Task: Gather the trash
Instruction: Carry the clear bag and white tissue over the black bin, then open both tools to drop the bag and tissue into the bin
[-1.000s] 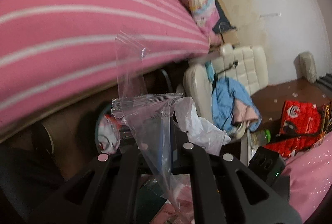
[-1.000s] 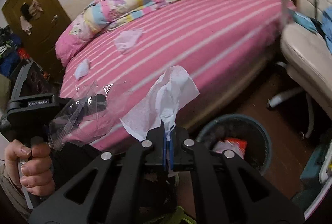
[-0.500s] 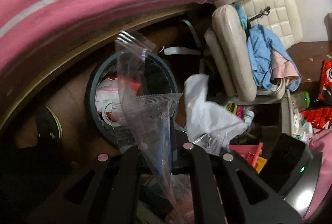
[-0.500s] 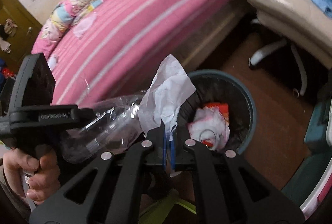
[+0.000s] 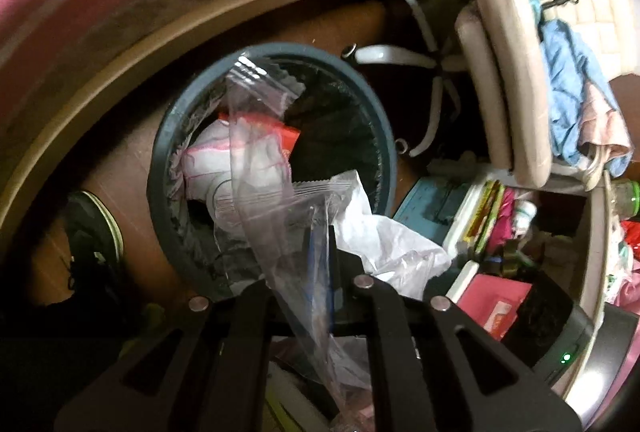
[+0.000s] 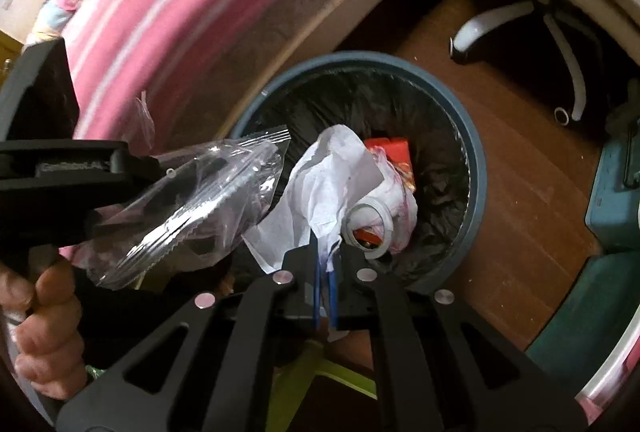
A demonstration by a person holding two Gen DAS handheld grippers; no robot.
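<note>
My left gripper (image 5: pixel 320 252) is shut on clear plastic wrappers (image 5: pixel 260 160) and holds them over the near rim of a round blue-grey trash bin (image 5: pixel 160 168) lined with a black bag. My right gripper (image 6: pixel 325 252) is shut on a crumpled white tissue (image 6: pixel 324 184) and holds it above the same bin (image 6: pixel 478 168). The bin holds white and red trash (image 6: pixel 396 152) and a white tape ring (image 6: pixel 370 228). In the right wrist view the left gripper (image 6: pixel 172 172) with its wrappers (image 6: pixel 200 208) sits just left of the tissue. The tissue also shows in the left wrist view (image 5: pixel 384 232).
The pink striped bed (image 6: pixel 160 16) runs along the far side of the bin, its wooden frame (image 5: pixel 120 44) close by. A cream office chair (image 5: pixel 504 72) with blue clothes stands to the right. A shoe (image 5: pixel 92 228) lies left of the bin. Cluttered boxes (image 5: pixel 492 232) sit at right.
Both grippers have tipped down and moved closer over the bin, still holding the wrappers and the tissue. The bed top has left the views and the bin now fills the middle.
</note>
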